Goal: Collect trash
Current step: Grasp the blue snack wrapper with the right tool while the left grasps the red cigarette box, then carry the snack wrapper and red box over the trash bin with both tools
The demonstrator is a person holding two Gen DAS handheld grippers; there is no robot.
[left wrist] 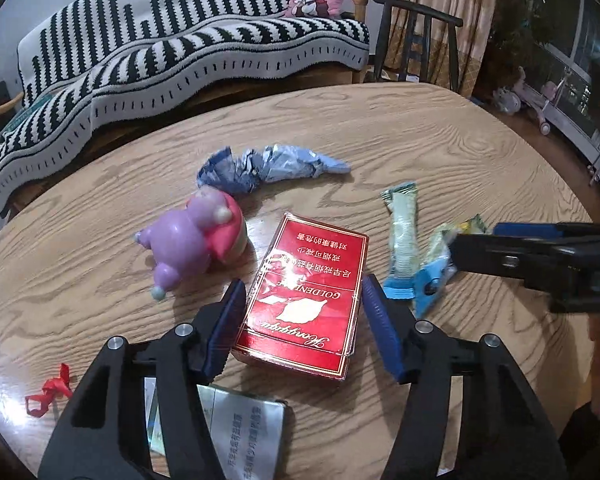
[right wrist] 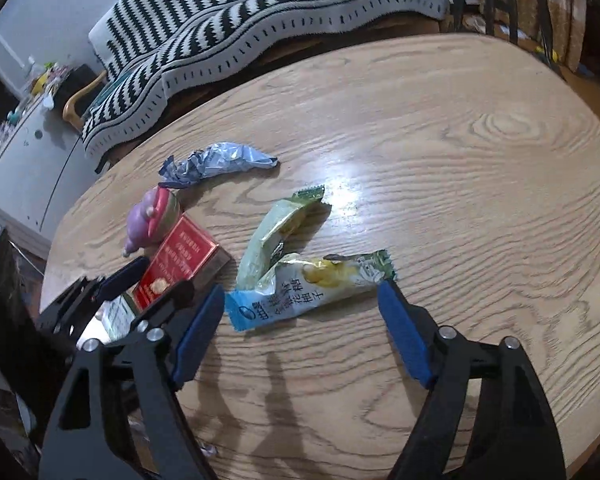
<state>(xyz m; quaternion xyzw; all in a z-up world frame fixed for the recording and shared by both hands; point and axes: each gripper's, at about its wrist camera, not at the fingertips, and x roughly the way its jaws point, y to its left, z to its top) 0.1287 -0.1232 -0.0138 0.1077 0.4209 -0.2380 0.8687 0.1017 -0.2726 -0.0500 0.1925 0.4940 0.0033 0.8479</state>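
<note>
On the round wooden table [left wrist: 460,140] lies a red cigarette pack [left wrist: 308,292]. My left gripper [left wrist: 303,284] straddles it, one blue pad on each long side, with a thin gap at both. A yellow and blue snack wrapper [right wrist: 312,292] lies flat between the wide-open pads of my right gripper [right wrist: 300,289], which do not touch it. Beside it lies a pale green wrapper [right wrist: 280,228], and farther back a crumpled blue foil wrapper [right wrist: 220,162]. In the left wrist view the right gripper [left wrist: 476,240] reaches in from the right over the snack wrapper [left wrist: 436,272].
A purple and pink toy figure [left wrist: 192,240] lies just left of the pack. A red ribbon scrap [left wrist: 48,392] and a white printed box [left wrist: 252,432] sit near the table's front edge. A sofa with a striped blanket [left wrist: 180,52] and a dark chair [left wrist: 420,32] stand behind.
</note>
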